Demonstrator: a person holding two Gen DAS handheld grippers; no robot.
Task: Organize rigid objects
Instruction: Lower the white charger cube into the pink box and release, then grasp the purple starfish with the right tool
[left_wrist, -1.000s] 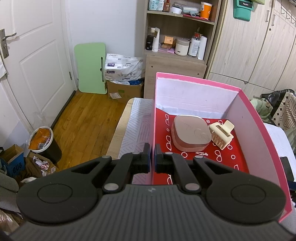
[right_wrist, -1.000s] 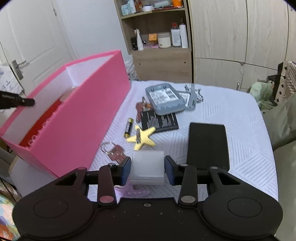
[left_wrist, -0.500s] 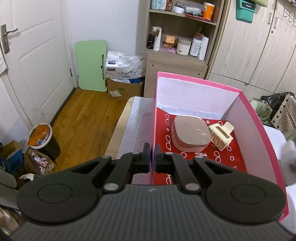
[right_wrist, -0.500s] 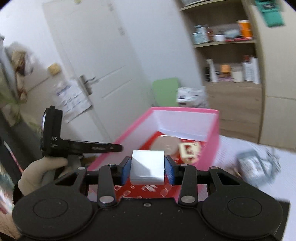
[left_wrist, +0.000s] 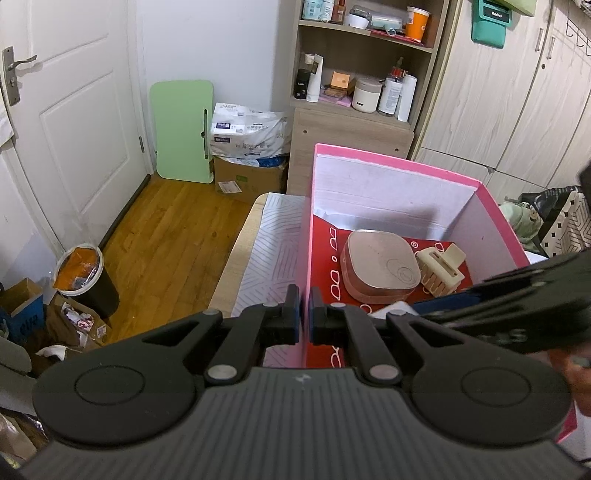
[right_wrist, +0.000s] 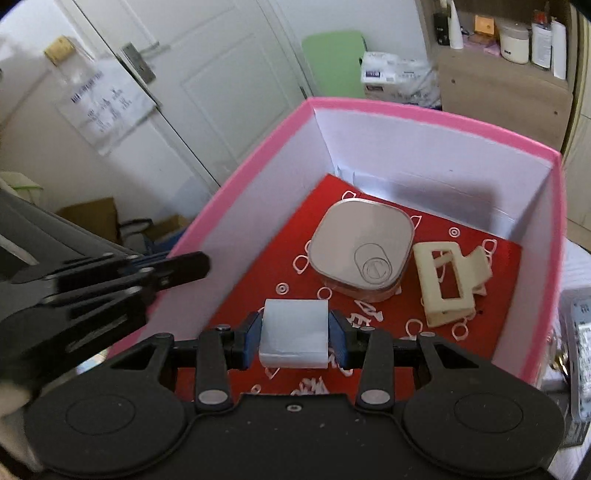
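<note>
A pink box (right_wrist: 424, 118) with a red patterned floor holds a rounded beige case (right_wrist: 362, 251) and a cream hair claw clip (right_wrist: 448, 280). My right gripper (right_wrist: 294, 334) is shut on a white translucent block (right_wrist: 293, 332) and holds it inside the box over the near part of the floor. My left gripper (left_wrist: 304, 319) is shut on the box's near left wall (left_wrist: 306, 236). The case (left_wrist: 380, 266) and clip (left_wrist: 441, 267) also show in the left wrist view. The right gripper's body (left_wrist: 517, 295) crosses that view at the right.
The box stands on a white patterned bed cover (left_wrist: 266, 254). A grey device (right_wrist: 581, 354) lies outside the box at the right. Beyond are a wooden shelf unit (left_wrist: 354, 92), a green board (left_wrist: 183, 129), a door (left_wrist: 66, 110) and a bin (left_wrist: 83, 273) on the wood floor.
My right gripper carried the white block from above the bed cover leftward over the box and down into it. My left gripper kept its hold on the box wall.
</note>
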